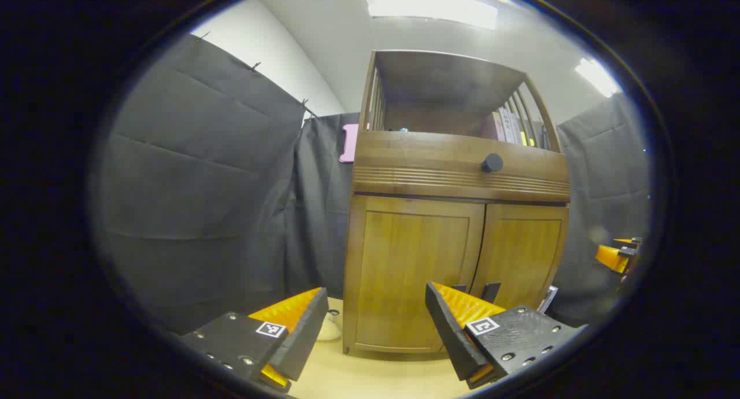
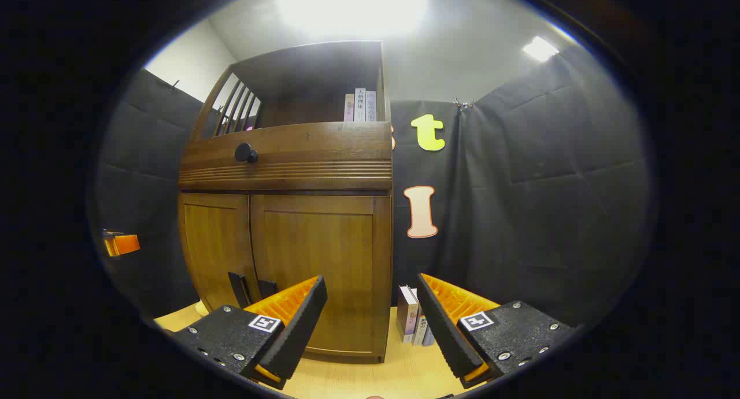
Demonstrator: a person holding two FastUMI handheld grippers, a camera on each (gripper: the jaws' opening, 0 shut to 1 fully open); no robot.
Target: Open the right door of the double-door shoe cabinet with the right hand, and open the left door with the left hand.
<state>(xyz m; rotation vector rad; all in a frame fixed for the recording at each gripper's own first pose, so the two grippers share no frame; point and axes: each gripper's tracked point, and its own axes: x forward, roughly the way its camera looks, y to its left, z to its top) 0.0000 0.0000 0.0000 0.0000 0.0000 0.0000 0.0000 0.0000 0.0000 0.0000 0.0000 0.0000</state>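
A brown wooden shoe cabinet (image 1: pixel 457 173) stands on a pale wood surface, both lower doors closed. In the left gripper view the left door (image 1: pixel 410 266) faces me and the right door (image 1: pixel 520 254) lies beyond it; dark handles (image 1: pixel 490 291) sit low by the seam. My left gripper (image 1: pixel 376 324) is open, short of the cabinet, nothing between its fingers. In the right gripper view the right door (image 2: pixel 321 266) is ahead, the left door (image 2: pixel 217 248) to its left, handles (image 2: pixel 238 289) near the seam. My right gripper (image 2: pixel 373 315) is open and empty, in front of the cabinet's right corner.
A drawer with a black knob (image 1: pixel 491 162) sits above the doors, and an open shelf holds books (image 2: pixel 359 107). More books (image 2: pixel 411 321) stand on the floor right of the cabinet. A small white object (image 1: pixel 330 327) lies left of it. Black cloth walls surround the booth.
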